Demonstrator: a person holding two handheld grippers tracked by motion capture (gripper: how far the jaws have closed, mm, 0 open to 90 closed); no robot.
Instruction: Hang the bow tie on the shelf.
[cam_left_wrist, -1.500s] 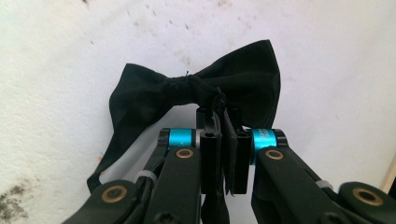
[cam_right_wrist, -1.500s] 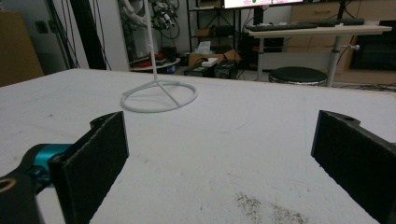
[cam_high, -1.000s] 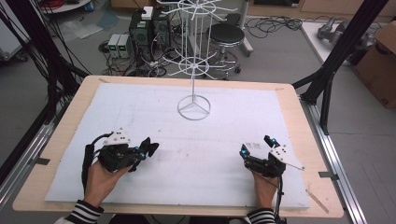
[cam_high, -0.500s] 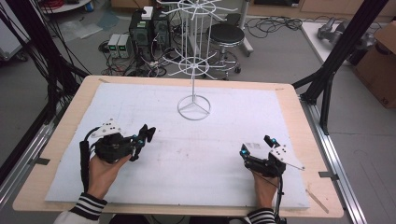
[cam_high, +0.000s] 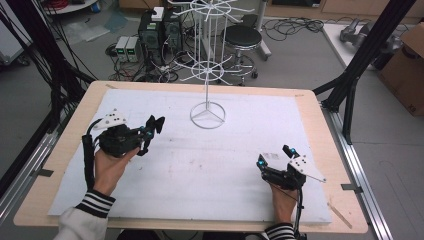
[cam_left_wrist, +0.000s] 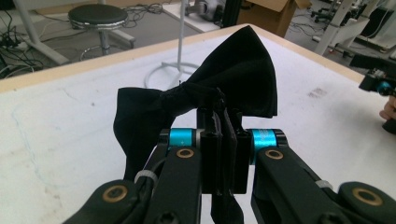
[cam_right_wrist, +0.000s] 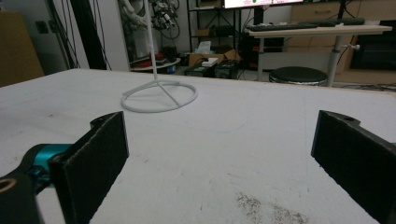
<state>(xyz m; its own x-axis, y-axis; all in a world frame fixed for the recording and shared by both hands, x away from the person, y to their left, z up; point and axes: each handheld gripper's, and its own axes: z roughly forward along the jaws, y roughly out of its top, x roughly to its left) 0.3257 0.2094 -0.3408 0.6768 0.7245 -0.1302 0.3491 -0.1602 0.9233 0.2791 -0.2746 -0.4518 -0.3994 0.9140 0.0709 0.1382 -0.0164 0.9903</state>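
A small black fabric bow tie (cam_left_wrist: 201, 100) is held clamped at its knotted centre by the left gripper (cam_high: 150, 131), left of the frame's middle, above the white foam-covered table (cam_high: 210, 170). It is judged light and limp, so the knot is the surest grip. The right gripper (cam_high: 275, 159), lower right, is held with jaws apart and empty.

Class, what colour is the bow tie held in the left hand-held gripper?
Plain black bow tie; the left gripper view shows it best.

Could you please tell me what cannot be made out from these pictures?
- Black bow tie: its lower part, left gripper view, hidden behind the left gripper.
- White rack: its top, high view, cut off by the upper edge.
- Right gripper: jaw tips, right gripper view, cut by the lower edge.
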